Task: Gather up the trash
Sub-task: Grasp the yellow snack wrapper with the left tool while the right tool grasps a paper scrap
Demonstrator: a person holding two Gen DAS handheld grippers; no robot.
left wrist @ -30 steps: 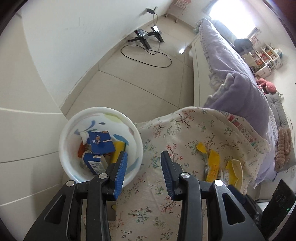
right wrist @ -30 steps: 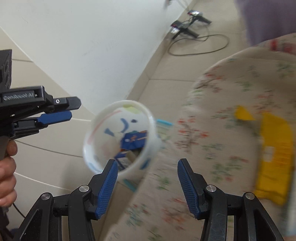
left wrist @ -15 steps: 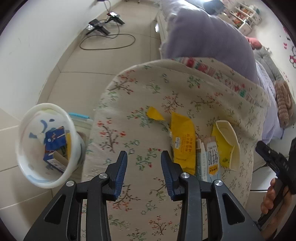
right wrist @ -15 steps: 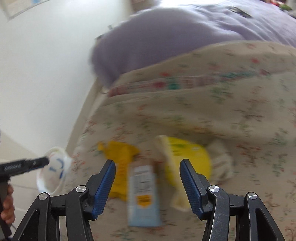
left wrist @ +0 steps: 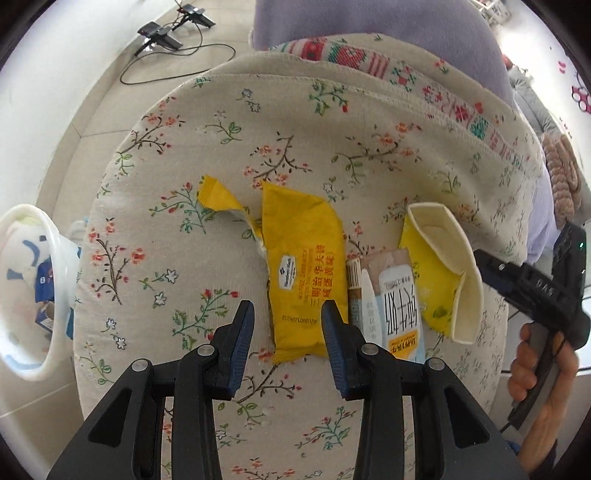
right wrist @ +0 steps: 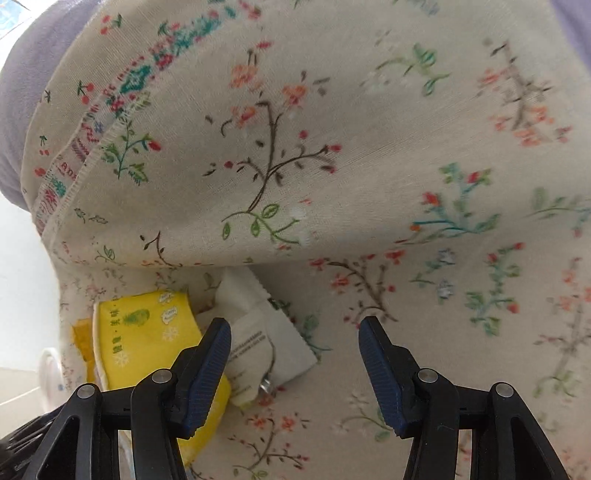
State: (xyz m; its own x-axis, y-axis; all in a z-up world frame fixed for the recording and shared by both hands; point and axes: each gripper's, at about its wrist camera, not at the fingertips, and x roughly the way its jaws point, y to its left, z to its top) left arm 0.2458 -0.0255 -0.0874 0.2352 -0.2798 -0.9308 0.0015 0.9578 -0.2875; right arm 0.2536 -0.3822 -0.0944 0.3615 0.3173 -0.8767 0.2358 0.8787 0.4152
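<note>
Trash lies on the floral bedspread [left wrist: 192,147]: a yellow snack wrapper [left wrist: 304,258], a torn yellow scrap [left wrist: 216,195], a white-and-blue packet [left wrist: 400,310] and a yellow paper cup [left wrist: 439,266]. My left gripper [left wrist: 287,332] is open and empty, its jaws on either side of the wrapper's near end. My right gripper [right wrist: 294,354] is open and empty, low over the bedspread [right wrist: 332,129], just right of a white packet [right wrist: 264,332] and the yellow cup [right wrist: 147,332]. The right gripper also shows in the left wrist view [left wrist: 491,269]. The white trash bin [left wrist: 40,295] stands left of the bed.
A purple duvet [left wrist: 369,22] lies beyond the floral cover. A cable and black stands [left wrist: 166,33] are on the tiled floor at the far left. A white wall runs along the left.
Both grippers have swung away from the bin to the bed. The left one now hangs over the yellow wrapper. The right one has dropped close to the cover beside the white packet.
</note>
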